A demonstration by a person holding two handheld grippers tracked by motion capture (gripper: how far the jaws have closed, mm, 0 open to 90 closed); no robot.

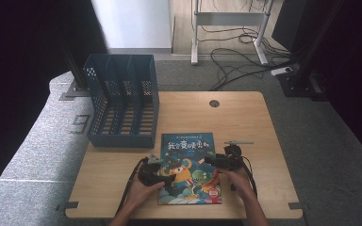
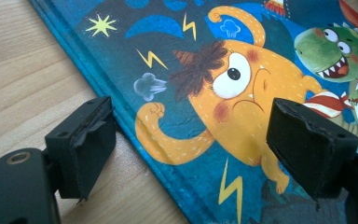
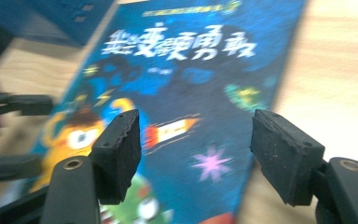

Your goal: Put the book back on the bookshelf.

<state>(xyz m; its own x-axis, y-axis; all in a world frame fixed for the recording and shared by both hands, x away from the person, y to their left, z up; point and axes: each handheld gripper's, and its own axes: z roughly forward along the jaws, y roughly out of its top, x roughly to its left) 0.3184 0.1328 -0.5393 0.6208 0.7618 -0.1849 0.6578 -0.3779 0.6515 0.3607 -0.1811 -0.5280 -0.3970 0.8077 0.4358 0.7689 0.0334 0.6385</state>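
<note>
A blue picture book (image 1: 189,168) with cartoon monsters on its cover lies flat near the table's front edge. My left gripper (image 1: 162,175) hovers at the book's left edge, open; in the left gripper view (image 2: 191,149) one jaw is over the wood and the other over the cover (image 2: 205,93). My right gripper (image 1: 213,161) is open at the book's right edge. In the right gripper view (image 3: 196,154) its jaws straddle the right part of the cover (image 3: 182,93), nothing pressed between them.
A blue slotted file rack (image 1: 121,99) stands at the back left of the wooden table (image 1: 250,122). A round cable hole (image 1: 214,103) is at the table's back. Cables lie on the floor beyond.
</note>
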